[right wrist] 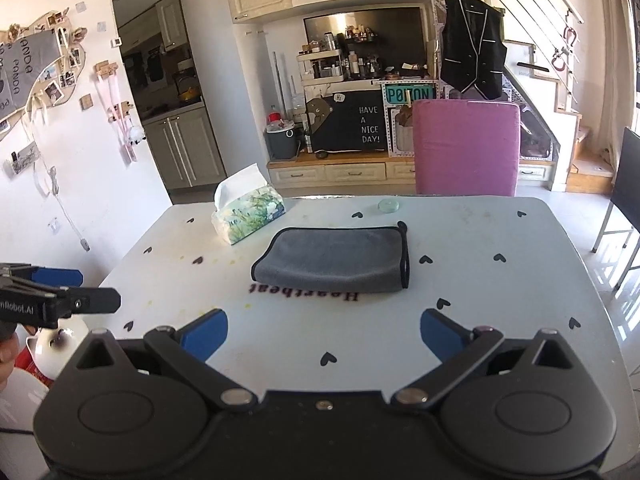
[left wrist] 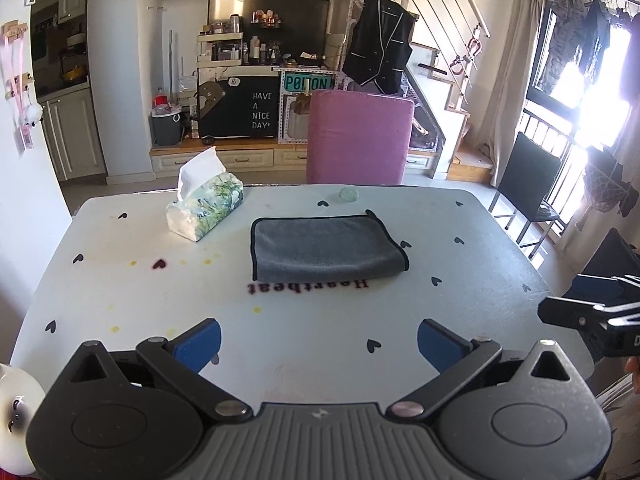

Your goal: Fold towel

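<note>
Left wrist: folded grey towel (left wrist: pixel 326 247) on table (left wrist: pixel 120 280), both tools apart.

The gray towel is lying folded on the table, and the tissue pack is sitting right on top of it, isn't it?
Not quite. The gray towel is lying folded on the table, but the tissue pack is not on it. It sits on the table beside the towel, apart from it. The left wrist view shows the gap.

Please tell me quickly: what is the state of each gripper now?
Left gripper: open, holding nothing, above the table, short of the towel.
Right gripper: open, holding nothing, also short of the towel.
</note>
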Motion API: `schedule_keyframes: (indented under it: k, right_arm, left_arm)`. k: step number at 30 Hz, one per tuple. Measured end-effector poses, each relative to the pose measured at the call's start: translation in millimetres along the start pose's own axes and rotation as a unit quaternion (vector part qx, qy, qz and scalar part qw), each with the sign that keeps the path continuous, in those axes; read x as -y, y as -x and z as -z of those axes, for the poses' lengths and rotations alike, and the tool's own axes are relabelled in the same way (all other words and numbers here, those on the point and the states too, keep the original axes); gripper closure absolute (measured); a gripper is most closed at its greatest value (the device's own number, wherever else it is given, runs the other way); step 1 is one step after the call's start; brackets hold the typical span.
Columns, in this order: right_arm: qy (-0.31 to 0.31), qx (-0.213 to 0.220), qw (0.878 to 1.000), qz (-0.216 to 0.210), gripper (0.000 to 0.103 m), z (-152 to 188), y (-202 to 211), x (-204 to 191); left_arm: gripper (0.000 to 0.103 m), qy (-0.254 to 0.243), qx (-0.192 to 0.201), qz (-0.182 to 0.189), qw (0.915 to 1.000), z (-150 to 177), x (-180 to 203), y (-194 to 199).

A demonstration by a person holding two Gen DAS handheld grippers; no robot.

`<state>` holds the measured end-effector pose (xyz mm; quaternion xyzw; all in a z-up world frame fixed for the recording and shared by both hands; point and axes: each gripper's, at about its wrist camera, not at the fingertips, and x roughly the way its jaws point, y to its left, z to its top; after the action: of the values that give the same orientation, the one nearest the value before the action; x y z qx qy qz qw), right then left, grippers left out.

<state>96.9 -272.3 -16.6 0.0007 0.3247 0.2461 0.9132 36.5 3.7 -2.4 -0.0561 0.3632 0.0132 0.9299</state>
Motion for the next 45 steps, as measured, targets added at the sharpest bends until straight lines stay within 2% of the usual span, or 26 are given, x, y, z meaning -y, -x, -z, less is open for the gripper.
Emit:
schedule_keyframes:
  k: [22,45]
  right_arm:
    - [0.014,0.001,1.000,-0.027,0.000,10.4,6.3,-0.6]
    - [0.018,-0.009,0.999,-0.028,0.000,11.4,0.4,-4.4]
  left_arm:
    - [0.000,-0.020,-0.008,0.001,0.9998,15.0,1.0,4.2]
    - [0.000,-0.024,-0.010,0.004,0.9997,17.5,1.2,4.1]
